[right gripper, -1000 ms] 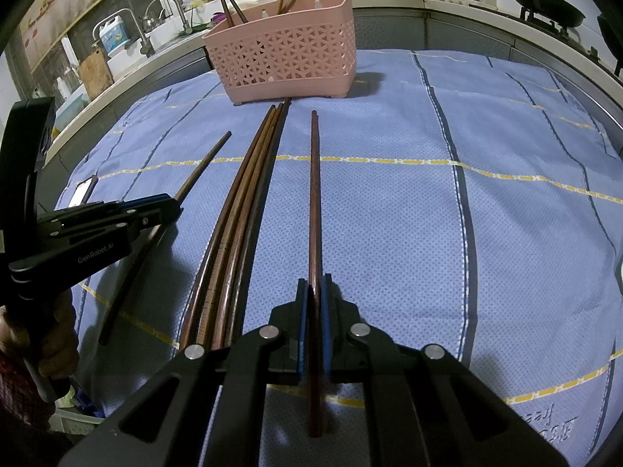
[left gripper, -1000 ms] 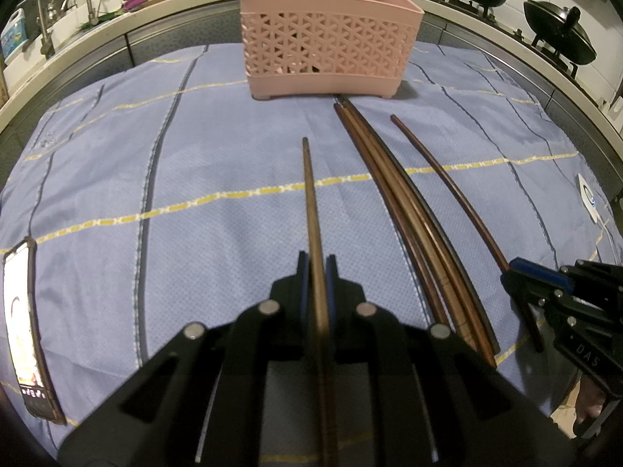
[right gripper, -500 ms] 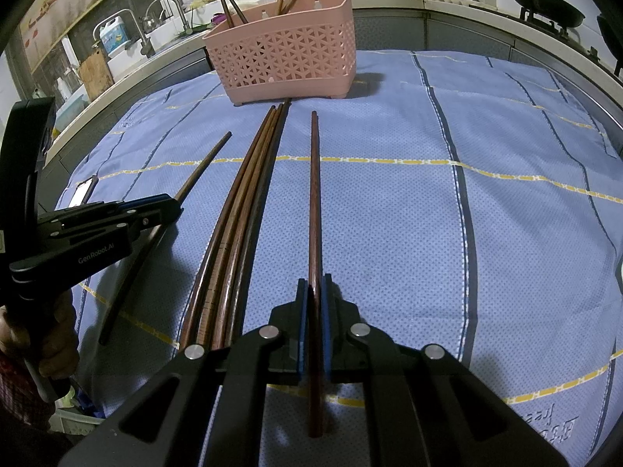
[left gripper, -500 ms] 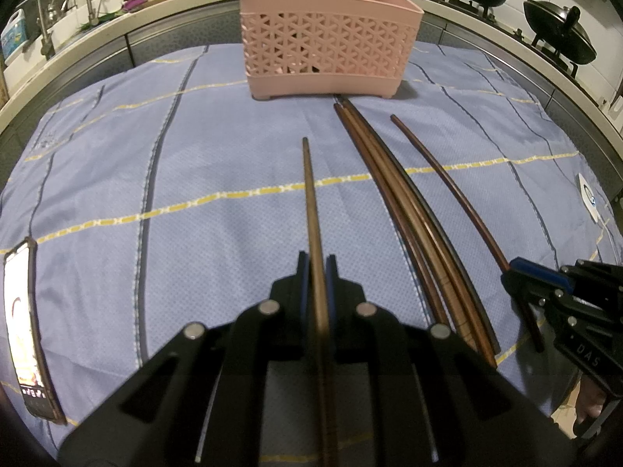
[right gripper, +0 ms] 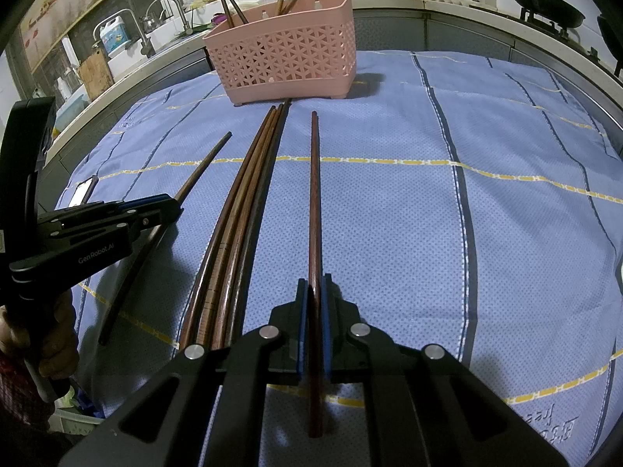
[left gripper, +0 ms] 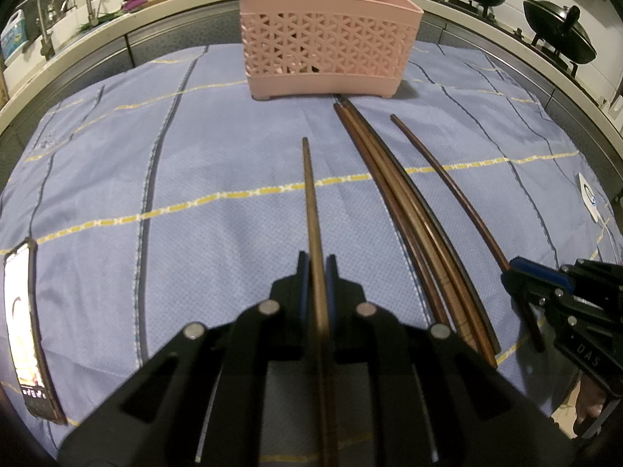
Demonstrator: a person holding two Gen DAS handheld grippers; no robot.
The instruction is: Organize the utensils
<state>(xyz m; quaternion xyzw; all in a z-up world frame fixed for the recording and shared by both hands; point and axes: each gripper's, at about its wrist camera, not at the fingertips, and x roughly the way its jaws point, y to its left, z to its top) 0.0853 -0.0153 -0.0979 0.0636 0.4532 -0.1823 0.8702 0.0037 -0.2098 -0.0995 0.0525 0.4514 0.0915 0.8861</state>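
Observation:
My left gripper (left gripper: 317,262) is shut on a brown chopstick (left gripper: 310,194) that points toward the pink basket (left gripper: 327,44). My right gripper (right gripper: 314,286) is shut on a reddish-brown chopstick (right gripper: 314,194), also pointing toward the pink basket (right gripper: 288,60). A bundle of several dark chopsticks (left gripper: 405,210) lies on the blue cloth between the two; it also shows in the right wrist view (right gripper: 241,210). The basket holds a few upright chopsticks. The right gripper (left gripper: 518,272) and its chopstick (left gripper: 447,183) show at the right of the left wrist view; the left gripper (right gripper: 171,208) shows at the left of the right wrist view.
A blue checked cloth (left gripper: 194,163) covers the table. A phone (left gripper: 27,330) lies at the cloth's left edge. Behind are a sink with taps (left gripper: 74,4) and black woks (left gripper: 557,27) on a stove. A white tag (left gripper: 587,194) is at the right.

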